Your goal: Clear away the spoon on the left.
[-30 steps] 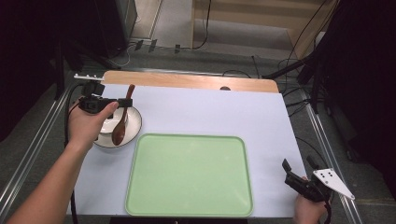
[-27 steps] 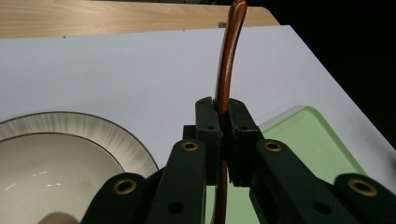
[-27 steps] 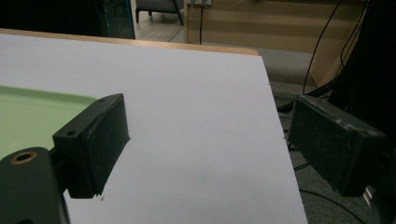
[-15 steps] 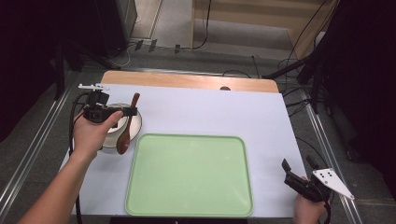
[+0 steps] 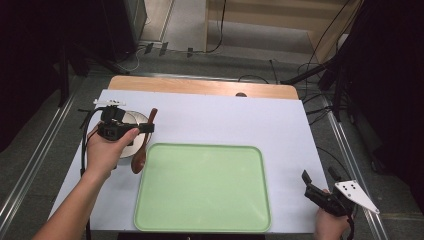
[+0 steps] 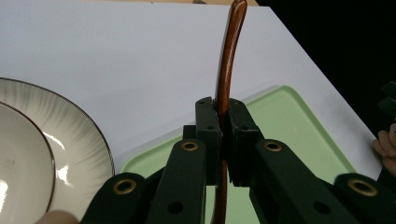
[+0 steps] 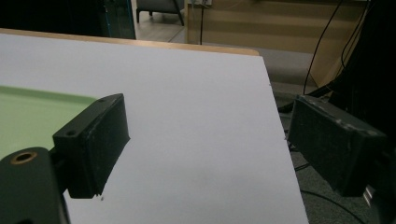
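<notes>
Left tool (image 5: 146, 128), pinching the wooden spoon (image 6: 227, 65), has carried it off the plate (image 5: 131, 120) toward the green tray (image 5: 200, 220); right tool (image 7: 205, 144) idles, spread

Right gripper (image 7: 205, 144) jaws wide apart, white table (image 7: 187, 93), green tray (image 7: 32, 114) corner

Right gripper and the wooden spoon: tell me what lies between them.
In the high view, the green tray lies between the right gripper and the wooden spoon, with bare white table cover beside it.
</notes>
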A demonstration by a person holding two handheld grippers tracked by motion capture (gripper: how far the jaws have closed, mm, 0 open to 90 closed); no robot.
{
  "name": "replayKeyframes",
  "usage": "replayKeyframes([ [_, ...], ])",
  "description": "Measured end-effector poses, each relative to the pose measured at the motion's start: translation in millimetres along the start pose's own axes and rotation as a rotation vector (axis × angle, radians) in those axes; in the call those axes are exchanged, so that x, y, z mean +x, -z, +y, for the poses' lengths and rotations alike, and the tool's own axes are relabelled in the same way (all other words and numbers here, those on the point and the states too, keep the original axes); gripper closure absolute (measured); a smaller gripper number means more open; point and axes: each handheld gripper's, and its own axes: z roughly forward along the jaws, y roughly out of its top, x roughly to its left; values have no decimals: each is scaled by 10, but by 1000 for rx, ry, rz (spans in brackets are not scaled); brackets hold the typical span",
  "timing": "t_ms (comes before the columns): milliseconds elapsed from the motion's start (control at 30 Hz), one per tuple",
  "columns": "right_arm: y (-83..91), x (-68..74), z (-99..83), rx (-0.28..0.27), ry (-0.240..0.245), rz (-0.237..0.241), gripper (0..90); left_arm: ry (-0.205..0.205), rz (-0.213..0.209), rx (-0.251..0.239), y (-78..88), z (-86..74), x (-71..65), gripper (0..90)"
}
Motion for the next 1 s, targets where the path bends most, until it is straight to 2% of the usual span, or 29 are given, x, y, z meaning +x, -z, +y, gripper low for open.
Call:
replayKeyframes([
  [233,1,-1,0,0,-1,0,132,21,-27,9,-48,-76,-55,860],
  [467,3,-4,-1,-2,-1,1,132,20,-27,15,-99,-149,-114,860],
  [1000,4,-8,-1,-1,-5,2,132,65,-55,43,-203,-366,-130,859],
])
